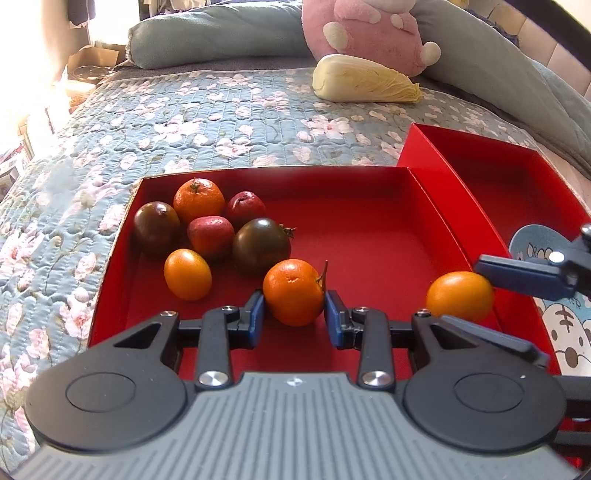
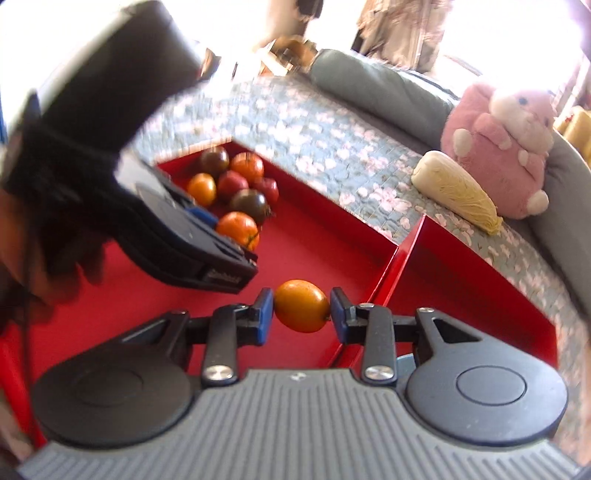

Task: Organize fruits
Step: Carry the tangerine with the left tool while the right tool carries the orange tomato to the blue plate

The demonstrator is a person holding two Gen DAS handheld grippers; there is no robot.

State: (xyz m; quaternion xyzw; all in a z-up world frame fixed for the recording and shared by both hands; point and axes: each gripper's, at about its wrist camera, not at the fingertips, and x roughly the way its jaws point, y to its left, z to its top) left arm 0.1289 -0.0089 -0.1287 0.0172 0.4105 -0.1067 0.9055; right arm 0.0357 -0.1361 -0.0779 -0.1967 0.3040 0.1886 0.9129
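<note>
1. Two red trays sit side by side on a bed with a blue floral quilt (image 1: 229, 122). The larger red tray (image 1: 369, 177) holds all the fruit, and the second red tray (image 1: 480, 155) touches its right wall.

2. The left gripper (image 1: 294, 314) has its blue pads pinched against both sides of a stemmed mandarin (image 1: 293, 291), which rests near the middle of the larger tray's front edge.

3. The right gripper (image 2: 302, 312) pinches a smooth yellow-orange fruit (image 2: 302, 311) between its blue pads, close to the larger tray's right wall, near the front right corner. From the left wrist view the same fruit (image 1: 460, 297) shows with one blue finger (image 1: 517, 275) of the right gripper pressed against its far side.

4. The other fruit is clustered toward the larger tray's back left corner: another mandarin (image 1: 198, 199) nearest the back wall, two dark tomatoes (image 1: 156, 227) (image 1: 261, 245), two red fruits (image 1: 245, 208) (image 1: 210, 236), and a second yellow-orange fruit (image 1: 187, 274) toward the front of the group.

5. The second tray contains no fruit; a pale blue card with cartoon figures (image 1: 554, 317) lies at its front.

6. Beyond the trays, near the far edge of the bed, a napa cabbage (image 1: 364, 79) lies on the quilt just in front of a pink plush toy (image 1: 369, 33), with grey-blue pillows (image 1: 214, 35) behind.

7. The right wrist view is blurred, and a dark sleeve (image 2: 96, 74) fills its upper left.
</note>
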